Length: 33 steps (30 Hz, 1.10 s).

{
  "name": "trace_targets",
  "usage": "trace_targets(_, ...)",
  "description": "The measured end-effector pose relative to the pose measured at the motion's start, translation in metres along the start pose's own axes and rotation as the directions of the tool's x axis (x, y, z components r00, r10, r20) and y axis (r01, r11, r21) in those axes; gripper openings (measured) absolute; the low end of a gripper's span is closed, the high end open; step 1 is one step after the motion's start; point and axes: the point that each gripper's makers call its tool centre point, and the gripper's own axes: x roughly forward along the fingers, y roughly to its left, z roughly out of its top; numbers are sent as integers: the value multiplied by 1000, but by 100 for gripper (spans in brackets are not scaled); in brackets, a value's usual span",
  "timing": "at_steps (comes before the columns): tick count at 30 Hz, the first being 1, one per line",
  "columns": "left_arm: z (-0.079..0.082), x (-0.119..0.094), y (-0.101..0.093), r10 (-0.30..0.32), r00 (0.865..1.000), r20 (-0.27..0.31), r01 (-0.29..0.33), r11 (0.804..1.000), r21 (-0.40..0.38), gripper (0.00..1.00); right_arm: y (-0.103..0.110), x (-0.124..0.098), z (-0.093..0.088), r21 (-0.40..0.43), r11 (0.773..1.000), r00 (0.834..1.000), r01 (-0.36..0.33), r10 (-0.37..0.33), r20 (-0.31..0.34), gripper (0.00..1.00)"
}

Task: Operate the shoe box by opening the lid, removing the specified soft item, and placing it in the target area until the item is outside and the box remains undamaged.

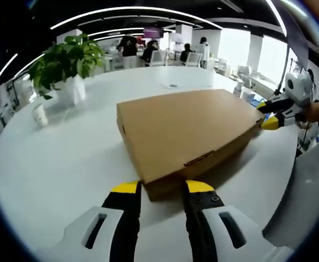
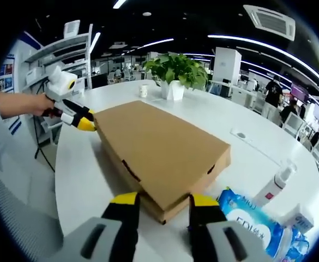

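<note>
We see a plain brown shoe box [image 1: 189, 134] on a white table [image 1: 55, 164], and yellow-tipped black gripper fingers [image 1: 127, 188].

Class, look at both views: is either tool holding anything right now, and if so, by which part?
Nothing is held. Both the left tool and right tool are open at opposite corners of the closed box.

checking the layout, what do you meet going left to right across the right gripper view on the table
Other yellow-tipped gripper → flat brown cardboard shoe box → white pump bottle → small white carton
</note>
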Motion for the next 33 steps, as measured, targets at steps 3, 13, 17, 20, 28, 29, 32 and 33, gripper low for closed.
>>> trace_targets(3,5,5,2,-4,1000,-6,4,1000,5,30,-5,3,2,4,1000,1000,6,-6,0,33)
trace_targets(13,17,21,4,-17,1000,-15,17,1000,11,30,-21,10,5,-3,1000,1000,31,-31,-4,34)
trace_targets(17,21,26,5,-22,1000,-17,23,1000,12,30,-27,11,6,-7,999,999,37,-37,-10,34)
trace_targets(20,24,29,5,-25,999,-21,25,1000,13,30,-30,12,7,-11,999,999,43,-44,-15,34)
trace_targets(28,29,35,5,-29,999,-34,30,999,18,30,-36,15,7,-14,998,998,56,-57,-23,34)
trace_targets(29,29,35,5,-30,999,-35,30,999,19,30,-36,15,7,-14,998,998,57,-57,-23,34)
trace_targets(32,28,34,5,-31,999,-27,31,999,7,30,-37,16,8,-9,998,998,58,-58,-21,35)
trace_targets(33,28,34,5,-31,999,-25,31,1000,3,30,-37,16,8,-8,998,998,58,-58,-22,35)
